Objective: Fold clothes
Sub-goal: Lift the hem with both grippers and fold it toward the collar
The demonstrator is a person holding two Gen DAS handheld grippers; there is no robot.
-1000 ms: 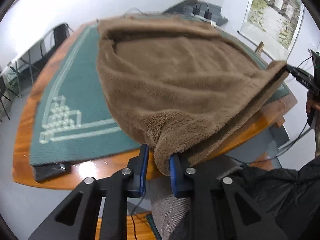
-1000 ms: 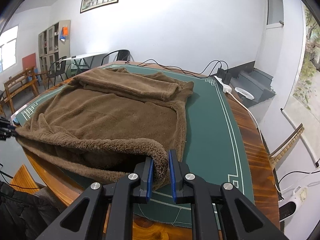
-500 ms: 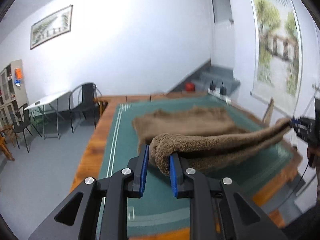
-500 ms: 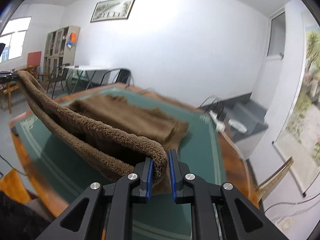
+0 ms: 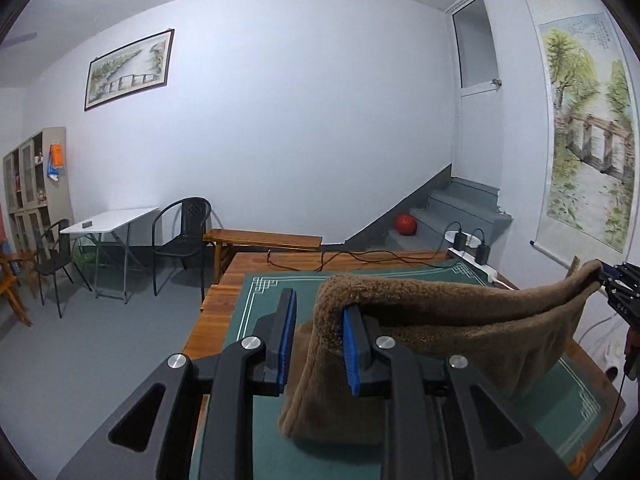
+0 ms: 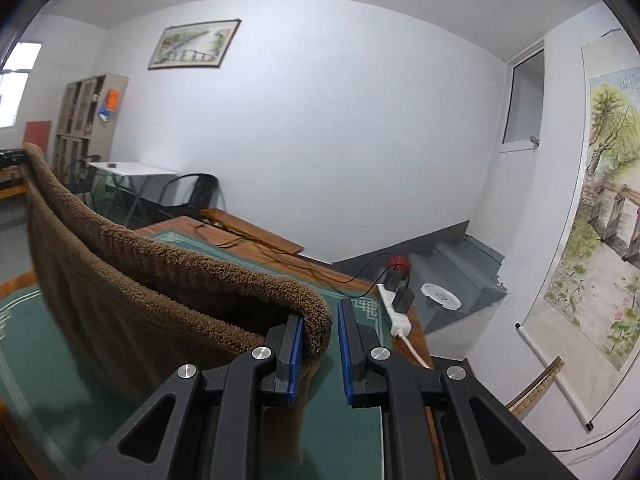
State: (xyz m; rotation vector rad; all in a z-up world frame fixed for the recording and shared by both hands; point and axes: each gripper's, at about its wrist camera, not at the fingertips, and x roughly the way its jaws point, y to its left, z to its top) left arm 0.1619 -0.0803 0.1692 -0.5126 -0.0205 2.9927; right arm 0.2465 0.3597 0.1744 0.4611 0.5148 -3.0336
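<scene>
A brown fleece garment (image 5: 440, 312) hangs stretched in the air between my two grippers, above the green mat (image 5: 256, 312) on the wooden table (image 5: 208, 320). In the left wrist view my left gripper (image 5: 320, 300) has its jaws slightly apart. The garment's corner drapes over its right finger, and a gap shows beside the left pad. My right gripper (image 6: 320, 310) is shut on the other corner of the garment (image 6: 140, 280), which sags away to the left. The right gripper (image 5: 602, 274) also shows at the far right of the left wrist view.
A white power strip (image 5: 480, 268) with plugs and black cables lies at the table's far edge. Beyond stand a wooden bench (image 5: 260, 238), black chairs (image 5: 180, 232), a white folding table (image 5: 112, 216), and grey steps with a red ball (image 5: 405, 224).
Both grippers rose and tilted upward, lifting the garment's near edge off the table until it hangs between them. The left jaws stand slightly wider, with a gap beside the left pad.
</scene>
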